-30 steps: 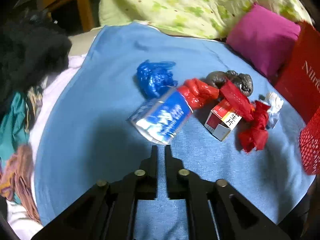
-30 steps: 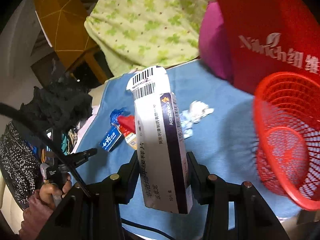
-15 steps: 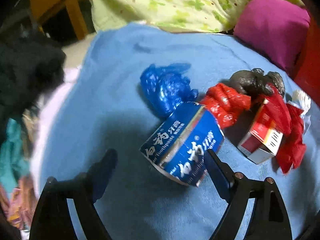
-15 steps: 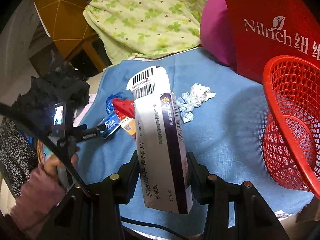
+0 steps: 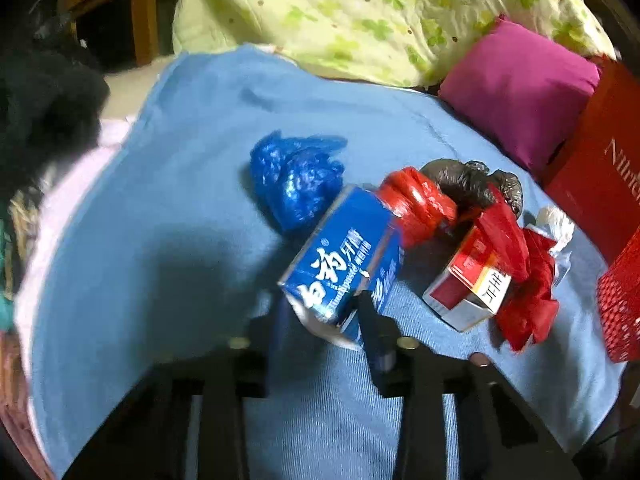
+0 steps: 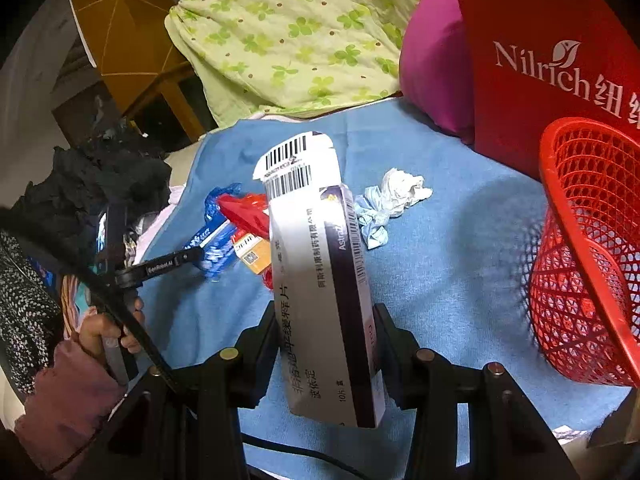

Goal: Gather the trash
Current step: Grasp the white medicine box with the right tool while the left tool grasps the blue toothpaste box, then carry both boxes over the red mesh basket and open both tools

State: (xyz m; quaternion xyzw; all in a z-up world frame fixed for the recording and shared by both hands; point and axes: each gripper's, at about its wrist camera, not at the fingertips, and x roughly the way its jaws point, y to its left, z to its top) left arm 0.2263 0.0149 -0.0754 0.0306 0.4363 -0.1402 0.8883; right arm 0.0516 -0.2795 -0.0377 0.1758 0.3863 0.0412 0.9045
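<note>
- Left gripper [image 5: 320,312]: jaws closed on the near end of the blue box [image 5: 344,264], a pad on each side. The grip sits low on one corner, not across the body.
- Right gripper [image 6: 326,332]: clamped on the white box [image 6: 320,280], which stands upright between the jaws, barcode flap at the top.
- Blue box: lies on the blue cloth [image 5: 160,240], its far end against the blue bag [image 5: 296,180] and the red bag [image 5: 420,204].
- Other trash just beside it: black bag [image 5: 472,184], red carton [image 5: 468,292], white tissue [image 6: 400,188].
- Basket [image 6: 588,260]: red mesh, at the right edge of the cloth, mouth tilted towards the white box. Nothing can be seen inside it.
- Judgement: the step in hand is lifting the blue box clear while the white box waits for the basket.
- Advice: lift straight up before swinging across, so the box does not drag the bags along. The corner hold may let the box pivot; keep the jaws firm and the wrist steady.
- Advice: carry the white box over the rim before release; its length could catch on the mesh.
</note>
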